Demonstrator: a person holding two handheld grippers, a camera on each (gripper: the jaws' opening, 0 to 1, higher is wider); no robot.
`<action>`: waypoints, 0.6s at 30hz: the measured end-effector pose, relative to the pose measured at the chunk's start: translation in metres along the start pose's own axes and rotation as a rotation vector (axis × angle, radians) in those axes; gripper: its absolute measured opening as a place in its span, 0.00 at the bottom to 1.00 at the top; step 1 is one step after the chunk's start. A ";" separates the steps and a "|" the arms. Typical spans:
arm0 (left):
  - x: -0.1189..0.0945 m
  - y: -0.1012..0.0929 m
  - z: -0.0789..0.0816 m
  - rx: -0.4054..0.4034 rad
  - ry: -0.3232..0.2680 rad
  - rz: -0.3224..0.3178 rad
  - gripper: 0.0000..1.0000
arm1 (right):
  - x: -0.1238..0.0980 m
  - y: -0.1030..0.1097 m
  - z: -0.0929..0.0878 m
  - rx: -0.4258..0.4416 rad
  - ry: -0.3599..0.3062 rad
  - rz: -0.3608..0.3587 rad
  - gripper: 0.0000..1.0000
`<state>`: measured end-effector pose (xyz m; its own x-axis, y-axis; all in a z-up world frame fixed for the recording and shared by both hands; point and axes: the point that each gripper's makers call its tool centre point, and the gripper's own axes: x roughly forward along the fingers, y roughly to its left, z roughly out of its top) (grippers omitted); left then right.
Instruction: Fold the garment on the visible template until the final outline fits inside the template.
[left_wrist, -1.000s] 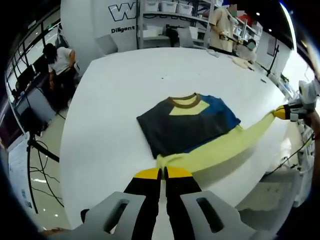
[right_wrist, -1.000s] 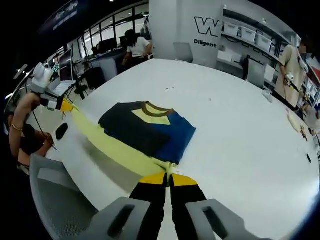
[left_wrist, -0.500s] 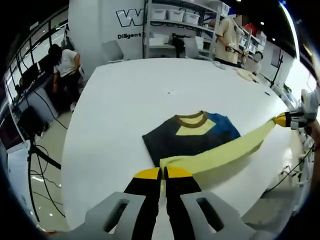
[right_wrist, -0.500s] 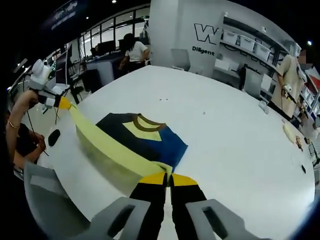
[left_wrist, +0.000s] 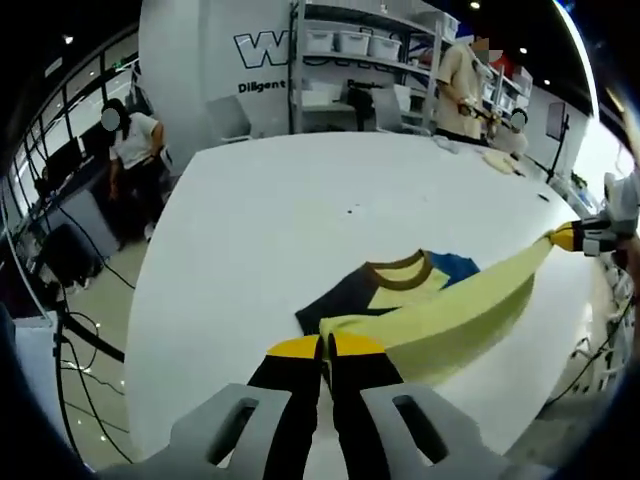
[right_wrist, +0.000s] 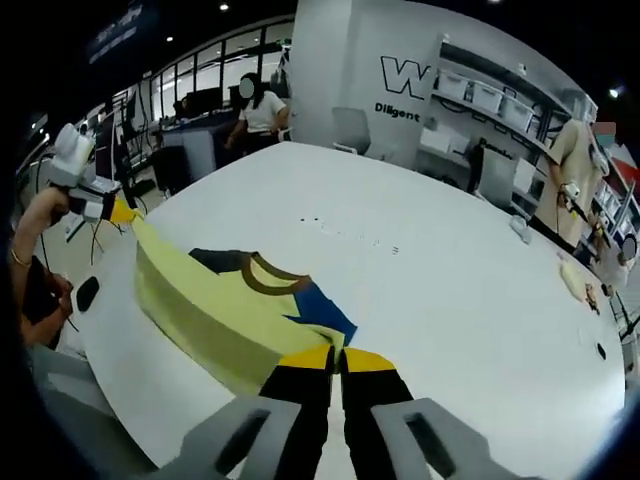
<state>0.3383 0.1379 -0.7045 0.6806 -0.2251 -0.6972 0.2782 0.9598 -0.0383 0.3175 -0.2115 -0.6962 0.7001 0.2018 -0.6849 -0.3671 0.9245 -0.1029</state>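
Stretching a colour-block shirt's (left_wrist: 400, 290) yellow hem (left_wrist: 450, 315) above the white table (left_wrist: 270, 210), left gripper (left_wrist: 327, 347) and right gripper (right_wrist: 338, 358) each pinched one corner.

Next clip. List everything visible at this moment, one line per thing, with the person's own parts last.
Garment: one, navy, blue and pale yellow with brown collar, on the table; its yellow hem lifted, stretched between both grippers.
Table: one, white, beneath the garment.
Shelving with bins: white, along the far wall.
Bystanders: one seated, one standing.
Left gripper: black and yellow, shut on the hem.
Right gripper: same colours, shut on the hem's other end.
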 end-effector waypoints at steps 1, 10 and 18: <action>0.002 0.001 0.003 0.003 -0.003 0.001 0.02 | 0.001 0.000 0.001 0.000 0.000 0.000 0.00; 0.041 0.009 0.023 0.011 -0.003 0.011 0.02 | 0.031 -0.014 0.013 0.015 0.008 -0.023 0.00; 0.074 0.018 0.023 -0.009 0.014 0.019 0.02 | 0.061 -0.020 0.016 0.010 0.036 -0.030 0.00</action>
<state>0.4092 0.1346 -0.7402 0.6760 -0.2048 -0.7078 0.2593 0.9653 -0.0317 0.3767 -0.2125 -0.7243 0.6878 0.1626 -0.7075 -0.3402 0.9331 -0.1164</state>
